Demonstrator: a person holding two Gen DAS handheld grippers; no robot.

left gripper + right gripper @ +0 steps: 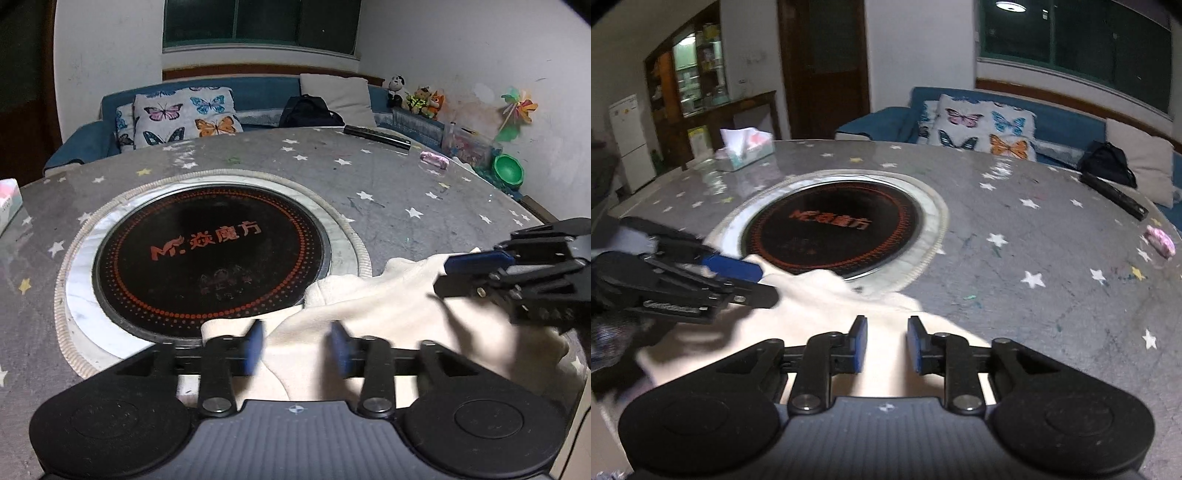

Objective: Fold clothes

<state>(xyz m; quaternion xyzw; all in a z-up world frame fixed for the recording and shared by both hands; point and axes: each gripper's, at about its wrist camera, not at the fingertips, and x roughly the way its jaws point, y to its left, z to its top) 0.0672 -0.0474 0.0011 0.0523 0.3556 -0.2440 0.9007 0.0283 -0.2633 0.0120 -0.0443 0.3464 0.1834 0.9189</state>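
Note:
A cream-white garment (388,306) lies crumpled on the near edge of the round grey star-patterned table (388,184), partly over the rim of the inset cooktop. It also shows in the right wrist view (820,306). My left gripper (297,347) is open, its blue pads apart above the cloth, holding nothing. My right gripper (885,345) is open just over the garment, with cloth showing between the pads. The right gripper shows side-on in the left wrist view (458,275), and the left gripper side-on in the right wrist view (757,280).
A black round induction cooktop (210,254) with orange lettering sits in the table's middle. A tissue box (746,149) stands at the far left, a black remote-like bar (376,136) and a pink packet (434,159) at the far right. A blue sofa (258,96) with butterfly cushions lies beyond.

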